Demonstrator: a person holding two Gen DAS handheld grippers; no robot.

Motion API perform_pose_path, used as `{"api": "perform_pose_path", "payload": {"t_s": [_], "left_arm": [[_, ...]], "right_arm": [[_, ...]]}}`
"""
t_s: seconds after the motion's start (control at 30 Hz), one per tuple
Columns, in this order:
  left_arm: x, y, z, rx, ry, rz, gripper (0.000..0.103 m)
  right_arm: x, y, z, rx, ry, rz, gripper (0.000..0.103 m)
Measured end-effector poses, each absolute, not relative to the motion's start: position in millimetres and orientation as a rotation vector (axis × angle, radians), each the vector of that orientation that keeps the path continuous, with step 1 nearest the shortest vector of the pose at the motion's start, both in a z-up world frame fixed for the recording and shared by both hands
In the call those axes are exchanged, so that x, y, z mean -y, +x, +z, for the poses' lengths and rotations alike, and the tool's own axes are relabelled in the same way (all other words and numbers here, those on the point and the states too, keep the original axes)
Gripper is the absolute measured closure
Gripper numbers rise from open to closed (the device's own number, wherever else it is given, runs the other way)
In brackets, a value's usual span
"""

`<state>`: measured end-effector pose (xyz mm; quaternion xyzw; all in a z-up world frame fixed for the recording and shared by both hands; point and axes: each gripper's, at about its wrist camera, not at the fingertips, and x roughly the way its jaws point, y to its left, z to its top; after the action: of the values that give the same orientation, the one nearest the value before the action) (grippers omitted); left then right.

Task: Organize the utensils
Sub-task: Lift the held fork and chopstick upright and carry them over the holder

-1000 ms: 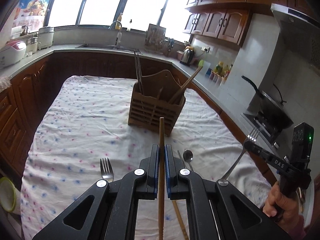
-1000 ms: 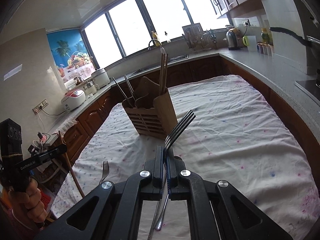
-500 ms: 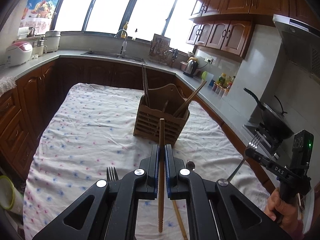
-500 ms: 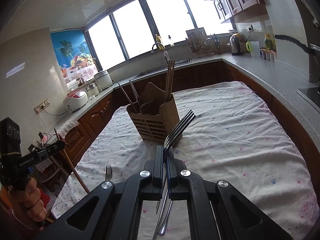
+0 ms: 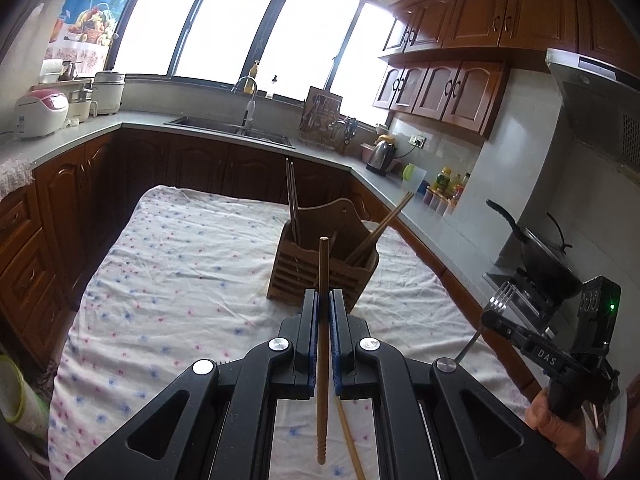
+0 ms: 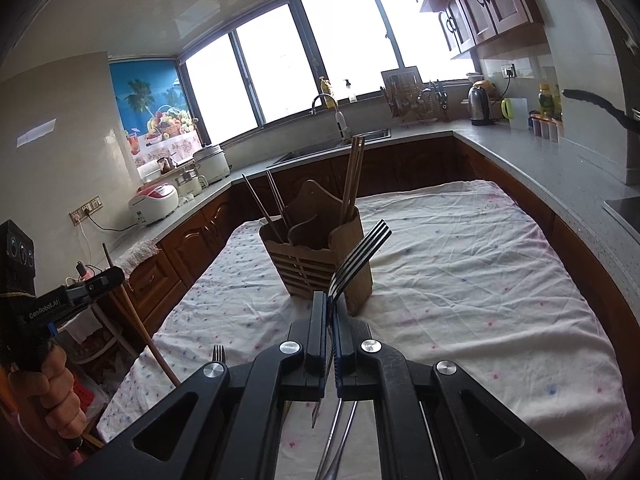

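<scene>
A wooden utensil holder [image 5: 320, 268] [image 6: 316, 264] stands mid-table with chopsticks upright in its compartments. My left gripper [image 5: 324, 300] is shut on a wooden chopstick [image 5: 323, 264], held upright above the table, short of the holder. It also shows at the left of the right wrist view [image 6: 92, 286]. My right gripper [image 6: 329, 304] is shut on a metal fork [image 6: 360, 256], tines up and tilted right, near the holder. It shows at the right of the left wrist view [image 5: 494, 320].
A second fork [image 6: 218, 354] lies on the flowered tablecloth [image 6: 460, 280]. A loose chopstick [image 5: 350, 440] and metal utensil handles [image 6: 336, 440] lie under the grippers. Counters, a sink [image 5: 228, 128], a kettle [image 5: 382, 156] and a wok [image 5: 540, 256] surround the table.
Both grippers have risen with their utensils and both views tilted up. The holder sits lower and nearer in both views. The spoon and fork have dropped out of the left view.
</scene>
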<state>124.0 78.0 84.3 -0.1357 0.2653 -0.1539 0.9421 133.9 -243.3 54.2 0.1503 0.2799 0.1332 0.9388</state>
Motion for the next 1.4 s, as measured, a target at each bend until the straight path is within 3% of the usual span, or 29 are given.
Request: {"api": "perform_pose_path", "payload": {"t_s": [0.73, 1.4], "left_arm": [[-83, 185, 96, -0.473, -0.295, -0.31, 0.1], [-67, 283, 129, -0.217, -0.24, -0.274, 0.1]], "right_arm": [[239, 189, 70, -0.518, 0.294, 0.293, 0.1], [225, 276, 114, -0.365, 0.195, 0.263, 0.1]]}}
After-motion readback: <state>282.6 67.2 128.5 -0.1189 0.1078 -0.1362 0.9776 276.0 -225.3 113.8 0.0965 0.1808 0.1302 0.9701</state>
